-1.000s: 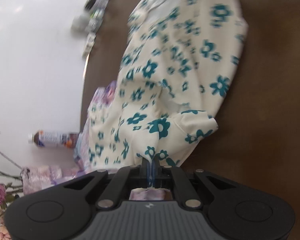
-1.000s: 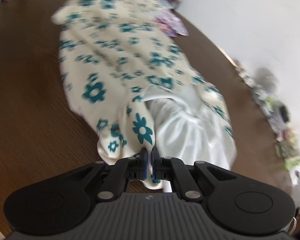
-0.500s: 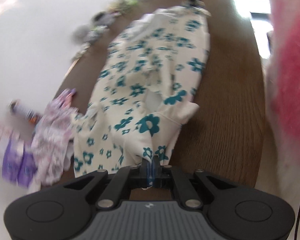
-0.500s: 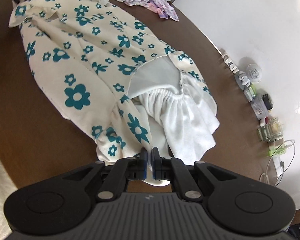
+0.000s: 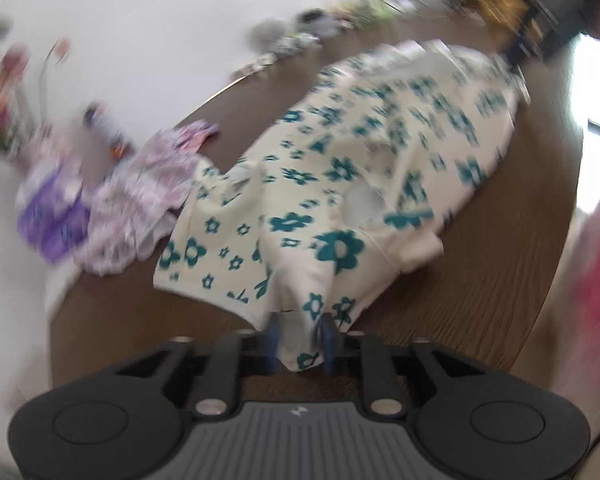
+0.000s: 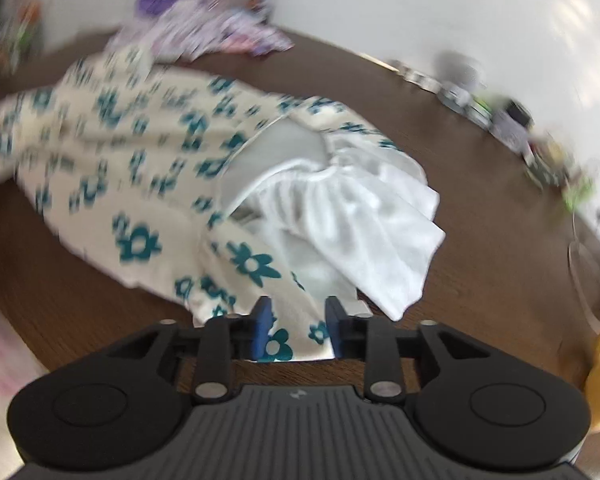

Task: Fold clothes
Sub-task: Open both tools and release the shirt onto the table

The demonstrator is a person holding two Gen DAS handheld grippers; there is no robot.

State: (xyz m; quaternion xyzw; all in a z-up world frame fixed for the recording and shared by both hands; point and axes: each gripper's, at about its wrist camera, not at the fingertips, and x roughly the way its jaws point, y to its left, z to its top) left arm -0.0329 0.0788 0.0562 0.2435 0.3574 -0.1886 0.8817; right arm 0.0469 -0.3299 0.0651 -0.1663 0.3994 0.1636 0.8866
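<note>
A cream garment with teal flowers [image 5: 340, 184] lies spread across the brown wooden table [image 5: 480, 280]. In the right wrist view the same garment [image 6: 140, 168] shows its white lining [image 6: 360, 220] at one end. My left gripper [image 5: 300, 336] is open, its blue-padded fingers [image 5: 274, 332] standing apart with a corner of the fabric lying loose between them. My right gripper [image 6: 298, 328] is open as well, and a flowered edge of the garment lies between its fingers [image 6: 262, 320]. Both views are blurred by motion.
A purple-and-white floral garment [image 5: 140, 196] lies beside the cream one, also seen in the right wrist view [image 6: 204, 32]. A bottle [image 5: 104, 128] and small items [image 6: 508, 124] line the table's edge by the white wall. Something pink [image 5: 596, 264] is at the right.
Both grippers were shut on the garment's corners and have now opened, leaving the fabric loose between the fingers. The garment has come down flatter on the table.
</note>
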